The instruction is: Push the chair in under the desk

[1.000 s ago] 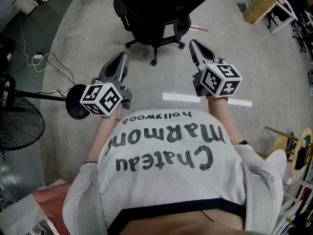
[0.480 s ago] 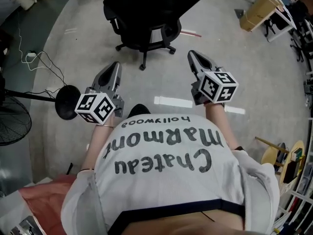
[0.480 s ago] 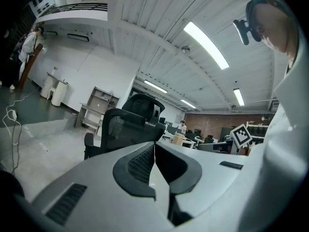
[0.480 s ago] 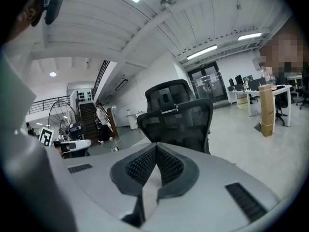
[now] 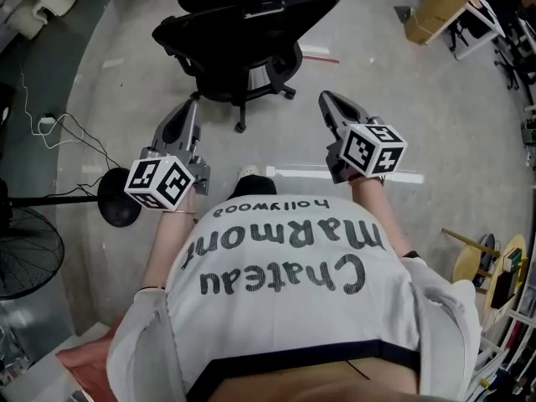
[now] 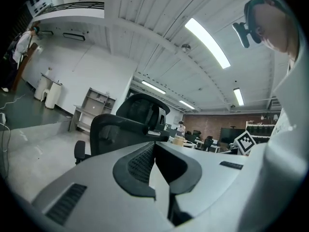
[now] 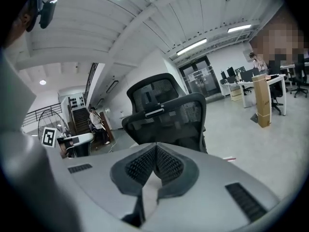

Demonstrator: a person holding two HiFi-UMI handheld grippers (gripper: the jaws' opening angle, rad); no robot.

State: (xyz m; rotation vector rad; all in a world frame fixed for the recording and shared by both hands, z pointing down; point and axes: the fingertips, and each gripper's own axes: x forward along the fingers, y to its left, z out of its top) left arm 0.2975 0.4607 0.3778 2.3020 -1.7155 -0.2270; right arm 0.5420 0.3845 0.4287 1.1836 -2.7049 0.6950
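Chair (image 5: 243,40) is standing ahead between left gripper (image 5: 191,107) and right gripper (image 5: 327,99), both holding jaws closed on nothing; left is sitting nearer.

Your head view's top edge cuts the chair (image 5: 243,40) off at its headrest; its left edge clips the fan (image 5: 25,262); your left tongs (image 6: 154,146) hide the chair's base.

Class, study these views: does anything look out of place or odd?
The black office chair stands alone on the open floor, no desk beside it. A loose cable trails across the floor at left.
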